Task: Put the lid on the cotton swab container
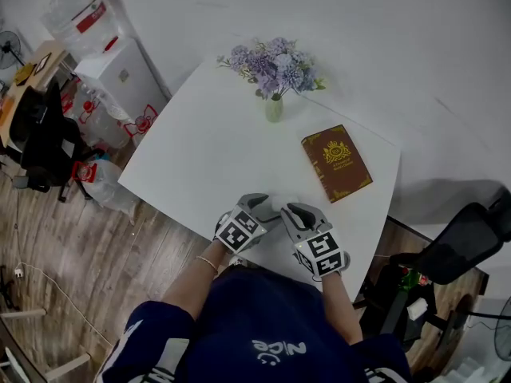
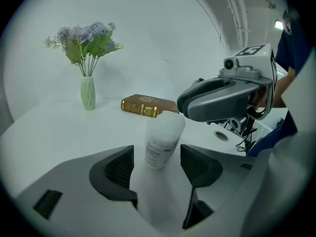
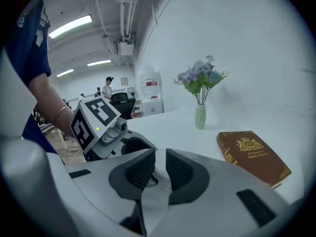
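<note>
Between left fingers [image 2: 116,169], tilted swab container [image 2: 163,139], vase [image 2: 88,93] holding flowers [image 2: 86,38]

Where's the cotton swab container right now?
In the left gripper view the cotton swab container leans between the left hand-held gripper's open jaws, in front of the book, with the right hand-held gripper at its top.

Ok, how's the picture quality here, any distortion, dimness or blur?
Head view: dim, darker toward the corners, yet the book stays sharp. Left gripper view: fisheye in a round black frame; the white container looks washed out against the white table. Right gripper view: same fisheye, ceiling lights glaring at upper left.
</note>
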The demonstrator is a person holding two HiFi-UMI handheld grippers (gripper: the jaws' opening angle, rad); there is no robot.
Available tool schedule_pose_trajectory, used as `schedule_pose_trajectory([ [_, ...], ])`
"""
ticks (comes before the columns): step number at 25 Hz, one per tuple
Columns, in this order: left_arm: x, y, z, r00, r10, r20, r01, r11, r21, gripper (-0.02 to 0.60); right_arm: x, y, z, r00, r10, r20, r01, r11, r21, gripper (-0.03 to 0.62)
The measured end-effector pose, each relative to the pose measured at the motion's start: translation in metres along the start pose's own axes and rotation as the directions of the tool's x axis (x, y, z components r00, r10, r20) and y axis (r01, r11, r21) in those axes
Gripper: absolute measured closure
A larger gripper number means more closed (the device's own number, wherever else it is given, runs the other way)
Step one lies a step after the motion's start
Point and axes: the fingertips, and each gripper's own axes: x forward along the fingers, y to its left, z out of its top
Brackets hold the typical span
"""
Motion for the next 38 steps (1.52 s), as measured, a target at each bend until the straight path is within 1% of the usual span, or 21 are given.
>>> schedule_pose_trajectory([
  [2, -0.012, 0.001, 0.004, 0.999, 0.007, 0.032, -0.007, 1.0, -0.014, 0.282, -0.011, 0.002, 0.009, 0.998, -0.026, 0.059, 0.024, 0.999, 0.023, 0.53],
  [5, -0.036, 0.0, 0.005, 0.996, 0.028, 0.088, -0.026, 0.999, -0.023, 0.282, -0.03, -0.002, 0.011, 0.987, -0.102, 0.124, 0.094, 0.994, 0.062, 0.53],
  [9, -0.07, -0.003, -0.002, 0.985, 0.077, 0.157, -0.069, 0.996, -0.052, 0.282, -0.054, -0.006, -0.006, 0.967, -0.208, 0.15, 0.188, 0.973, 0.134, 0.53],
  [12, -0.094, -0.003, -0.003, 0.965, 0.136, 0.223, -0.115, 0.988, -0.104, 0.282, -0.073, -0.007, -0.016, 0.94, -0.296, 0.17, 0.266, 0.947, 0.181, 0.53],
  [15, -0.118, -0.004, 0.002, 0.936, 0.198, 0.29, -0.151, 0.972, -0.178, 0.282, -0.086, -0.005, -0.022, 0.917, -0.356, 0.181, 0.323, 0.928, 0.187, 0.53],
  [17, -0.128, -0.006, 0.004, 0.92, 0.225, 0.32, -0.164, 0.965, -0.207, 0.282, -0.09, -0.004, -0.029, 0.909, -0.38, 0.174, 0.349, 0.919, 0.182, 0.53],
  [18, -0.131, -0.009, 0.005, 0.917, 0.228, 0.328, -0.165, 0.964, -0.207, 0.282, -0.092, -0.004, -0.033, 0.905, -0.393, 0.163, 0.364, 0.914, 0.18, 0.53],
  [21, -0.133, -0.016, 0.006, 0.921, 0.205, 0.331, -0.157, 0.974, -0.166, 0.282, -0.095, -0.005, -0.039, 0.892, -0.426, 0.148, 0.397, 0.898, 0.192, 0.53],
  [23, -0.135, -0.018, 0.007, 0.922, 0.193, 0.336, -0.15, 0.977, -0.15, 0.282, -0.097, -0.002, -0.035, 0.889, -0.428, 0.162, 0.396, 0.897, 0.197, 0.53],
  [26, -0.137, -0.02, 0.013, 0.913, 0.187, 0.363, -0.135, 0.977, -0.165, 0.282, -0.098, 0.003, -0.027, 0.888, -0.419, 0.188, 0.385, 0.902, 0.195, 0.53],
  [29, -0.139, -0.024, 0.022, 0.904, 0.169, 0.392, -0.116, 0.981, -0.154, 0.289, -0.099, 0.007, -0.02, 0.885, -0.413, 0.215, 0.376, 0.906, 0.195, 0.53],
  [32, -0.141, -0.027, 0.027, 0.895, 0.166, 0.414, -0.114, 0.983, -0.147, 0.357, -0.1, 0.009, -0.017, 0.883, -0.412, 0.224, 0.376, 0.907, 0.19, 0.53],
  [34, -0.143, -0.025, 0.028, 0.889, 0.19, 0.417, -0.134, 0.978, -0.16, 0.404, -0.099, 0.01, -0.015, 0.883, -0.414, 0.223, 0.378, 0.907, 0.187, 0.53],
  [35, -0.144, -0.022, 0.027, 0.886, 0.21, 0.413, -0.153, 0.974, -0.167, 0.447, -0.099, 0.011, -0.014, 0.883, -0.413, 0.222, 0.378, 0.907, 0.183, 0.53],
  [36, -0.145, -0.02, 0.026, 0.885, 0.228, 0.406, -0.172, 0.97, -0.172, 0.508, -0.098, 0.013, -0.014, 0.885, -0.41, 0.221, 0.377, 0.909, 0.178, 0.53],
  [37, -0.145, -0.019, 0.025, 0.885, 0.238, 0.401, -0.182, 0.968, -0.173, 0.544, -0.097, 0.016, -0.013, 0.887, -0.406, 0.22, 0.374, 0.911, 0.172, 0.531],
  [38, -0.145, -0.02, 0.025, 0.886, 0.236, 0.399, -0.18, 0.969, -0.172, 0.551, -0.096, 0.018, -0.013, 0.889, -0.403, 0.217, 0.373, 0.913, 0.167, 0.531],
])
